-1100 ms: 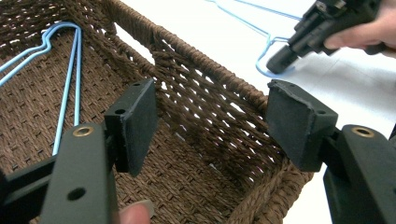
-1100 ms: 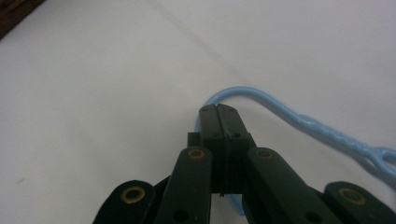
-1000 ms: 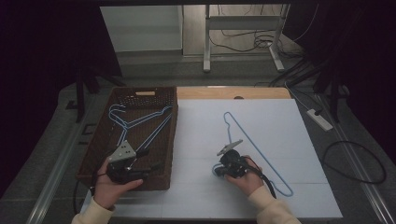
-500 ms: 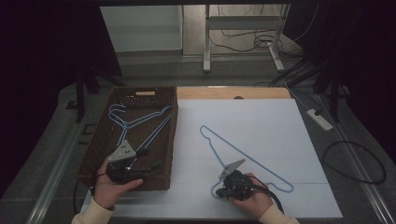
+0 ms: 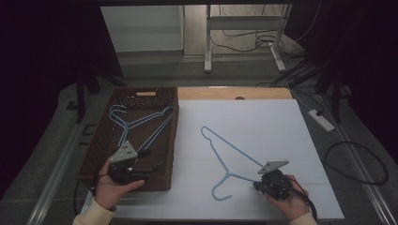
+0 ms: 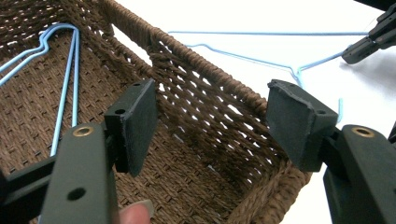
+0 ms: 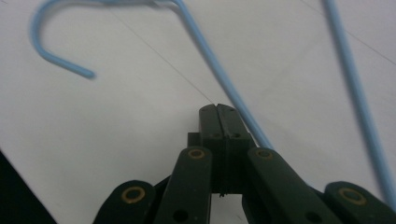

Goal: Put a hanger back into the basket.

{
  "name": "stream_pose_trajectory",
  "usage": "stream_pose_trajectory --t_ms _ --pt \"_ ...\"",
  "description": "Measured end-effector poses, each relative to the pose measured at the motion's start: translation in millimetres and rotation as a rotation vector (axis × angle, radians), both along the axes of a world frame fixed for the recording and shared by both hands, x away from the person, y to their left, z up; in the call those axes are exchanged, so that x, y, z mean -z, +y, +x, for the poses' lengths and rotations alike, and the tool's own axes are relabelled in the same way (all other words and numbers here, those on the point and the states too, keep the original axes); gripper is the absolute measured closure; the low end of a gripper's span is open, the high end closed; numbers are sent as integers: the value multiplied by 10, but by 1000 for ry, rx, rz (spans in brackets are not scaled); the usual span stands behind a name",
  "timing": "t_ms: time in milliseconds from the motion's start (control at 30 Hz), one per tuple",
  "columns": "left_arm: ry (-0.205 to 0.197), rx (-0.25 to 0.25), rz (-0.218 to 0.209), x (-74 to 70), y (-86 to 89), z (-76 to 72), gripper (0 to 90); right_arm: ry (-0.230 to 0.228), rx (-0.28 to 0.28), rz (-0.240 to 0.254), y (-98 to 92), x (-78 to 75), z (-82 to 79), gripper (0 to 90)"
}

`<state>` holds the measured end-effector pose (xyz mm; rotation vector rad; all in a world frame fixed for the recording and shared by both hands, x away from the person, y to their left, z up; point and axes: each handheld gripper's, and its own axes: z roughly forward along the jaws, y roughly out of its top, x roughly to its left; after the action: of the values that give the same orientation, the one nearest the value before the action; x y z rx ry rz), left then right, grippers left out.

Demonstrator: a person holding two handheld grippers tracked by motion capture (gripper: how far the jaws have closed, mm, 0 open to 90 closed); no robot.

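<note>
High view: a white bench [image 5: 281,122] with a brown wicker basket [image 5: 96,157] at its left edge. Blue wire hangers [image 5: 141,123] lie inside the basket. The left tool [image 5: 141,165] hovers over the basket's near end, gripped by the left hand [image 5: 112,185]. A single blue hanger [image 5: 225,154] lies flat on the bench, hook toward the near edge. The right tool [image 5: 259,183] sits at the hanger's near right arm, near the neck.

Left gripper view: jaws stand wide apart, nothing between them, basket wall [image 6: 210,112] ahead; the hanger [image 6: 261,49] on the bench shows beyond.

Right gripper view: jaws pressed together, with the hanger wire [image 7: 219,74] running in against their right side; whether they pinch it I cannot tell. Hook [image 7: 51,46] lies far left.
</note>
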<state>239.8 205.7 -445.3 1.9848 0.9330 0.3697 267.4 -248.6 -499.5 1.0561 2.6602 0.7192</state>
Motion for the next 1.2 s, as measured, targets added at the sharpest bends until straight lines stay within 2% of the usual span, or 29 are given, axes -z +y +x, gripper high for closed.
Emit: stream_pose_trajectory --t_ms 133,200,267,333,567,833,933,1000,1067,1200 --pt "0 0 2 2 -11 2 344 -16 21 -37 -68 23 21 900" --pt "1 1 2 2 -7 2 344 -15 29 -32 -102 31 52 900" --pt "1 0 1 1 0 3 344 -31 36 -50 -116 32 75 900" --pt "0 -2 0 2 4 3 344 -32 46 -39 -142 34 112 900" --pt "-1 1 2 0 -1 1 344 -55 87 -41 -245 37 348 900" --pt "0 0 4 6 -2 5 344 -71 165 -40 -345 25 776 900" --pt "1 0 5 8 -3 6 344 -82 179 -37 -330 23 829 900" --pt "2 0 4 10 -2 9 344 -86 160 6 -256 -6 808 900" --pt "2 -1 5 13 -1 14 344 -89 114 19 -114 -48 747 900" --pt "4 2 7 23 -13 15 344 -76 -10 68 345 -118 589 900"
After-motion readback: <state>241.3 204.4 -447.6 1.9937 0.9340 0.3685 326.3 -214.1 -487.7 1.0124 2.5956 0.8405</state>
